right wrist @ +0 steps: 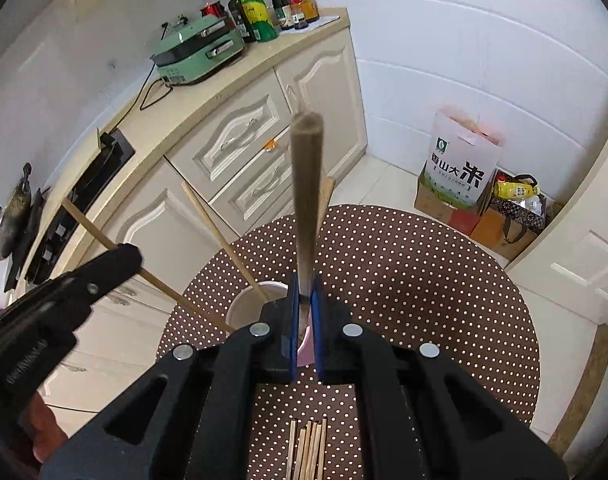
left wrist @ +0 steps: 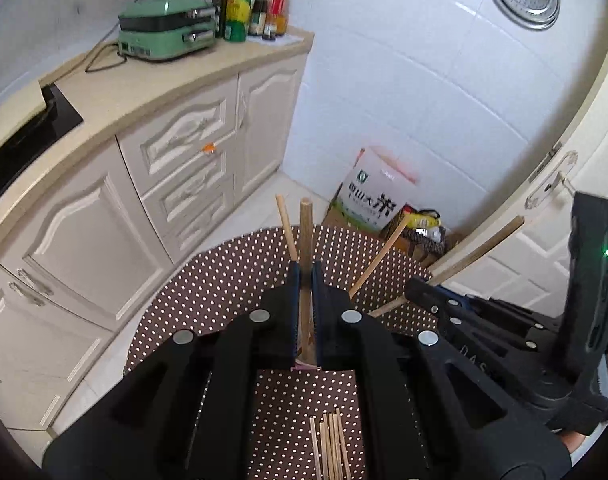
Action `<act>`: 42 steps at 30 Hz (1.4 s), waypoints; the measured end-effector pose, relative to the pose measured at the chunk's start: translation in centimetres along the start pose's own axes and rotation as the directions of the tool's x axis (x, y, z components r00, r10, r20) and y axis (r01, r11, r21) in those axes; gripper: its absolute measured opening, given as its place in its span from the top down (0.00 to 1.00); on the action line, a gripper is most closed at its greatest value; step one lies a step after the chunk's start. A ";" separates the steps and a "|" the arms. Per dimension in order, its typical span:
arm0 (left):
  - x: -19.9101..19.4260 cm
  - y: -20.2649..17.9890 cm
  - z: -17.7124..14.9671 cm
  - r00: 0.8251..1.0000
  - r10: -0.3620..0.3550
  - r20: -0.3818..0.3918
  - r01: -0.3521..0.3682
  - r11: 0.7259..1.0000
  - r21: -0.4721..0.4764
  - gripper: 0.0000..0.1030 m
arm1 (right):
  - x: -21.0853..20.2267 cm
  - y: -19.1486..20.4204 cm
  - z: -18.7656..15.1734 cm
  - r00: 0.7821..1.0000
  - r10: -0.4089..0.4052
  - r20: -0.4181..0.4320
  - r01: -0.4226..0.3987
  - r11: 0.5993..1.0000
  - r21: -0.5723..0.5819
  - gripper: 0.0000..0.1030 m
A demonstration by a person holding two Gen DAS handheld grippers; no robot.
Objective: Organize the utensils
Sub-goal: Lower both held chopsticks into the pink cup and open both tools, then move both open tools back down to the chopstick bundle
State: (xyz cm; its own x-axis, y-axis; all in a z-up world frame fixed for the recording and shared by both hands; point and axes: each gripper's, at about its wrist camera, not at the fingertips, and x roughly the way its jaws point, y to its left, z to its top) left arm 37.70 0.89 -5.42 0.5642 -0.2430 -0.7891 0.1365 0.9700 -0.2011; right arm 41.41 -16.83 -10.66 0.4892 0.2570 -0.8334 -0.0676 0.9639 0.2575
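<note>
Left wrist view: the left tool (left wrist: 306,280) is clenching one wooden chopstick (left wrist: 305,232) between its blue pads, holding it nearly upright above the round dotted desk (left wrist: 223,280). Its lower end is reaching a pink cup (left wrist: 304,366) that is mostly hiding behind the jaws. Two more chopsticks are leaning out on either side of it: one to the left (left wrist: 285,226), one to the right (left wrist: 380,256). The right tool (left wrist: 420,290) is entering from the right edge, pinching a fourth chopstick (left wrist: 476,252). A loose bundle of chopsticks (left wrist: 330,444) is lying flat on the desk near the bottom of the frame; about seven are showing, the exact count being uncertain.

Right wrist view: the right tool (right wrist: 304,300) is clamping one chopstick (right wrist: 306,200), blurred and pointing toward the lens, over the pink cup (right wrist: 247,300). The left tool (right wrist: 115,260) is gripping a chopstick (right wrist: 87,224) whose lower end is dipping into the cup. Two further chopsticks are standing there: one clear (right wrist: 219,232), one partly hiding behind the held stick (right wrist: 327,196). The flat bundle (right wrist: 308,448) is lying on the desk (right wrist: 424,280) below the jaws, roughly seven sticks. Six bottles (right wrist: 263,8) and one green appliance (right wrist: 197,54) are sitting on the kitchen counter (right wrist: 191,100) behind.
</note>
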 end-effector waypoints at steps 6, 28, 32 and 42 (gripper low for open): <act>2.6 0.2 -0.4 0.998 -0.018 -0.059 0.017 1.000 -0.004 0.94 | 1.7 0.2 0.0 0.999 0.011 -0.046 -0.011 1.000 -0.006 0.95; 7.1 1.5 -0.6 0.995 -0.067 -0.078 0.062 0.996 -0.067 0.94 | 4.4 -0.4 0.9 0.995 0.048 -0.088 -0.046 0.999 0.020 0.91; 7.5 1.7 -1.3 0.991 -0.069 -0.117 0.061 0.995 -0.074 0.93 | 4.3 -0.9 0.6 0.994 0.061 -0.092 -0.056 0.997 0.054 0.69; 8.0 2.4 -2.8 0.979 -0.066 -0.194 0.045 0.993 -0.110 0.93 | 3.1 -1.5 -0.3 0.995 0.044 -0.087 -0.038 0.997 0.068 0.52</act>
State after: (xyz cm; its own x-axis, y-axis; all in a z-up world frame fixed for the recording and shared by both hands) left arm 40.26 1.24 -13.82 0.3848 -0.3031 -0.8718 0.0713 0.9515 -0.2993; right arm 42.72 -17.47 -13.79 0.4087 0.3044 -0.8604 -0.0267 0.9463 0.3221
